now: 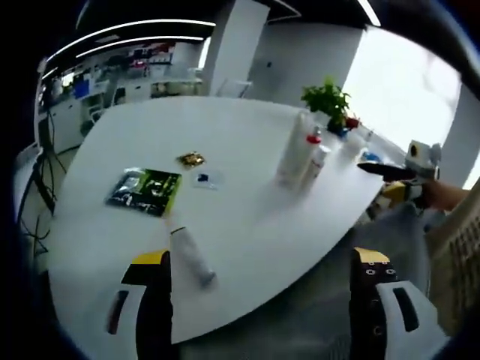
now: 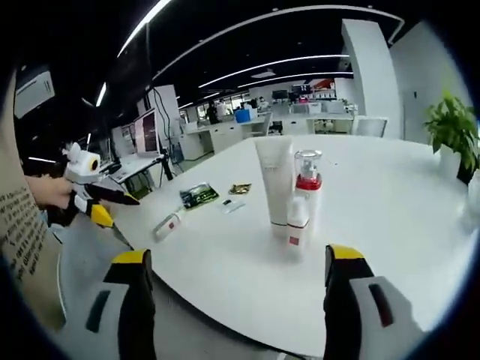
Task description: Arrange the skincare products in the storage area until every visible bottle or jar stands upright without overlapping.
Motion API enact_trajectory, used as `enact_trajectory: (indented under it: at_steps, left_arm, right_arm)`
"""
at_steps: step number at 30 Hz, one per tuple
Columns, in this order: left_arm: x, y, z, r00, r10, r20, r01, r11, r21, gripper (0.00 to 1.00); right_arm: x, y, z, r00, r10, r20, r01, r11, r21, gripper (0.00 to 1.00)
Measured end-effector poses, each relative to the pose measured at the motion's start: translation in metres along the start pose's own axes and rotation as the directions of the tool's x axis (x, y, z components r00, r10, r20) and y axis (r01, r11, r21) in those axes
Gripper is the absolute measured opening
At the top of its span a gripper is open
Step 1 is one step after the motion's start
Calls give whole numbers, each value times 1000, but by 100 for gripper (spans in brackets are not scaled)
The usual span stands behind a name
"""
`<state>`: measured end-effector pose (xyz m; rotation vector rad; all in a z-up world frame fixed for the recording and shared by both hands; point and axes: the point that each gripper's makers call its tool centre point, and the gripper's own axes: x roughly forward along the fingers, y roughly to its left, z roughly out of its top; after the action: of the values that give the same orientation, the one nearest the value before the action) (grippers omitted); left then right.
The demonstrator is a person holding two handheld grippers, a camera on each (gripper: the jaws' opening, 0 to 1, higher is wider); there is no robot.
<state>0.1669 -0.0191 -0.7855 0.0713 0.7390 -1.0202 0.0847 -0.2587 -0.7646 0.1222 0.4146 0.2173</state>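
Skincare products on white round-edged tabletop (image 1: 247, 217), listed left to right as in left gripper view.

Green-and-black flat foil sachet (image 1: 145, 191): flat on tabletop, well clear of edge. Not a bottle or jar; low risk.

White cylindrical bottle (image 1: 193, 255): lying on its side, close to near table edge, just beyond left gripper (image 1: 259, 296). Only product judged not yet upright. Main hazard: round body likely to roll under a glancing touch and drop off nearby edge. Grasp across body, not at rounded end.

Small gold foil packet (image 1: 191, 158) and small clear sachet with blue mark (image 1: 205, 179): flat, mid-table, apart from each other.

Tall white squeeze tube (image 1: 295, 150), standing on its cap; clear pump bottle with red collar (image 1: 313, 137); small white bottle with red label (image 1: 316, 166): upright, tightly grouped, touching or nearly so, contact not resolvable. Hazard: knocking one likely to topple the others. Overlap also arguable here; spacing probably required.

Green potted plant (image 1: 328, 101): behind group, obstructs far-side approach.

Left gripper: jaws wide apart, nothing between them. Right gripper (image 2: 236, 300): jaws wide apart, empty, facing the upright group from near edge.
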Motion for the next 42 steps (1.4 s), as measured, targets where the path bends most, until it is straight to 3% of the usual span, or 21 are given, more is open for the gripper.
enact_trajectory:
  at_steps: [7, 10, 19, 26, 30, 36, 42]
  left_arm:
    - [5, 3, 3, 1000, 10, -8, -10, 1000, 7, 97]
    - [7, 10, -6, 997, 38, -65, -38, 999, 4, 96]
    - [16, 26, -12, 986, 74, -146, -78, 997, -21, 90]
    - [29, 47, -16, 953, 163, -254, -166, 986, 9, 79]
    - [37, 51, -17, 941, 164, -296, -164, 986, 23, 73]
    - [48, 57, -25, 913, 161, -375, -158, 987, 38, 67]
    - [59, 67, -33, 882, 182, -435, -176, 983, 54, 59]
  right_arm:
    - [1, 2, -1, 1000, 4, -7, -4, 1000, 0, 95]
    - [2, 2, -1, 1000, 2, -11, -2, 1000, -1, 94]
    - [2, 1, -8, 1000, -17, -13, 17, 1000, 16, 92]
    - [-1, -3, -13, 999, -36, -14, 37, 999, 40, 91]
    - [-2, -6, -15, 999, -51, -11, 52, 997, 56, 91]
    - [-1, -11, -18, 997, -75, -9, 76, 994, 81, 90]
    - [3, -3, -24, 998, -54, -39, 56, 997, 58, 90]
